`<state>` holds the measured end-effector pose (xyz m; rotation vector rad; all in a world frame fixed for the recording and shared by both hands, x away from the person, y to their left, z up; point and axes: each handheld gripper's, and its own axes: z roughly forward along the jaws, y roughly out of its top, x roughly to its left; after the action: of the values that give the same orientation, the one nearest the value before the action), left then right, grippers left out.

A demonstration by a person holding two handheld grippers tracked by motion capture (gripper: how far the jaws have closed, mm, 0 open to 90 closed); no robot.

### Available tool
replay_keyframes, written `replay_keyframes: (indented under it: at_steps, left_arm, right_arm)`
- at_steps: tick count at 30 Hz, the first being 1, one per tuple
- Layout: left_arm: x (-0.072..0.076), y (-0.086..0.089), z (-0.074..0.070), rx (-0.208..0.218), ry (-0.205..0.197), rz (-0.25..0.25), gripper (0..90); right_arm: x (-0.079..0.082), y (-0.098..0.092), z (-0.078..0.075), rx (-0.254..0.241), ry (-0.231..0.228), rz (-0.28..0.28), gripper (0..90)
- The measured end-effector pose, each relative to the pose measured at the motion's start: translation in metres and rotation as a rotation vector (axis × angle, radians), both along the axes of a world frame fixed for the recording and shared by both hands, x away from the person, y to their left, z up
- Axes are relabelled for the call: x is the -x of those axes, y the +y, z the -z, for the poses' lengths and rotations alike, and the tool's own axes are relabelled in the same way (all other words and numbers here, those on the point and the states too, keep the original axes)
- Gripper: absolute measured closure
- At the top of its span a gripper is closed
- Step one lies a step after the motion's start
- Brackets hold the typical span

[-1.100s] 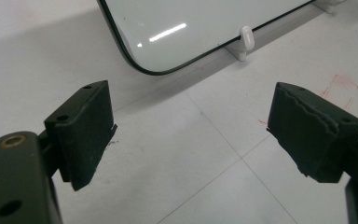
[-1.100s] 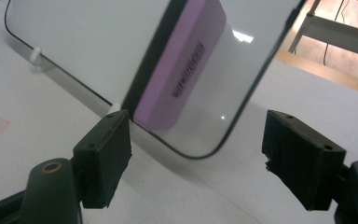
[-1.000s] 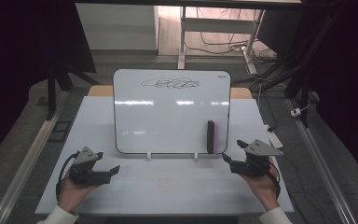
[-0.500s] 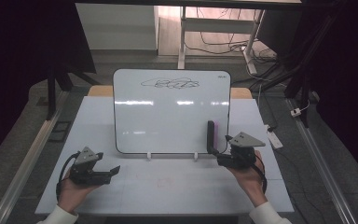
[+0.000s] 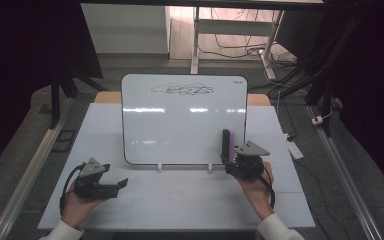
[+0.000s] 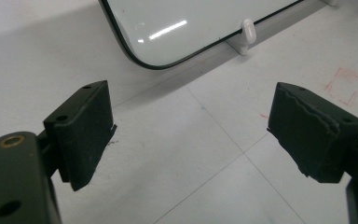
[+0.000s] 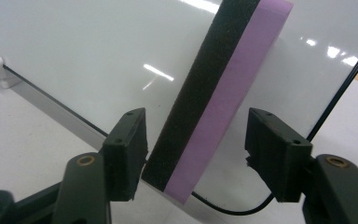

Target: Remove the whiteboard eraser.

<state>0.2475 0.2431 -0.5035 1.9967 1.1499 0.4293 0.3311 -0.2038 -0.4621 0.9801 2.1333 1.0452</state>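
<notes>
A whiteboard [image 5: 180,125] stands upright on the white table [image 5: 180,200], with a black scribble [image 5: 182,90] near its top edge. A purple and black eraser [image 5: 226,142] sticks to its lower right part. My right gripper [image 5: 228,160] is at the eraser's lower end and is open. In the right gripper view the eraser [image 7: 223,88] stands between the jaws of the right gripper [image 7: 196,144]: the left jaw is close against its black side and the right jaw is apart from its purple side. My left gripper [image 5: 117,185] rests low at the table's front left, open and holding nothing [image 6: 191,130].
Two small white feet [image 5: 159,166] hold the whiteboard's bottom edge; one foot [image 6: 247,31] appears beyond the left jaws. A faint red square mark [image 6: 345,86] is on the table. A power strip [image 5: 295,147] lies on the floor to the right.
My right gripper has moved left and forward from the table's right side to the eraser, and its jaws now stand on either side of it. The left gripper has stayed put.
</notes>
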Motion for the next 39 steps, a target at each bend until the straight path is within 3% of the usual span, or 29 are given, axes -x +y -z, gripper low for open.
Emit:
replay_keyframes:
  at_steps: [8, 13, 18, 22, 27, 30, 31, 34, 35, 39]
  left_arm:
    - [0.0, 0.0, 0.001, -0.003, 0.002, 0.002, 14.5]
    - [0.0, 0.0, 0.001, -0.004, 0.001, 0.003, 14.5]
    - [0.0, 0.0, 0.001, -0.003, 0.0, 0.003, 14.5]
    - [0.0, 0.0, 0.0, -0.002, 0.001, 0.004, 14.5]
    - [0.0, 0.0, 0.0, 0.003, 0.002, 0.003, 14.5]
    - [0.0, -0.001, -0.001, 0.008, 0.003, 0.008, 14.5]
    - [0.0, -0.002, -0.001, 0.01, 0.003, 0.01, 14.5]
    - [-0.002, -0.006, -0.006, 0.031, 0.008, 0.031, 14.6]
    - [-0.002, -0.006, -0.006, 0.031, 0.008, 0.031, 14.6]
    - [-0.006, -0.013, -0.017, 0.057, 0.016, 0.075, 15.2]
  right_arm:
    - [0.0, 0.0, 0.003, -0.012, 0.014, 0.011, 48.5]
    - [0.002, 0.003, 0.004, 0.006, 0.002, 0.037, 54.1]
    - [0.004, 0.001, 0.002, 0.032, -0.026, 0.042, 63.5]
    - [0.005, -0.003, 0.0, 0.049, -0.042, 0.04, 65.9]
    - [0.01, -0.007, -0.005, 0.068, -0.099, 0.012, 67.6]
    - [0.016, -0.005, -0.01, 0.091, -0.131, -0.032, 67.8]
    - [0.02, -0.002, -0.011, 0.107, -0.151, -0.076, 67.9]
    - [0.025, 0.003, -0.008, 0.142, -0.167, -0.145, 67.9]
    - [0.025, 0.003, -0.008, 0.142, -0.167, -0.145, 67.9]
    - [0.032, 0.015, 0.0, 0.194, -0.185, -0.252, 67.9]
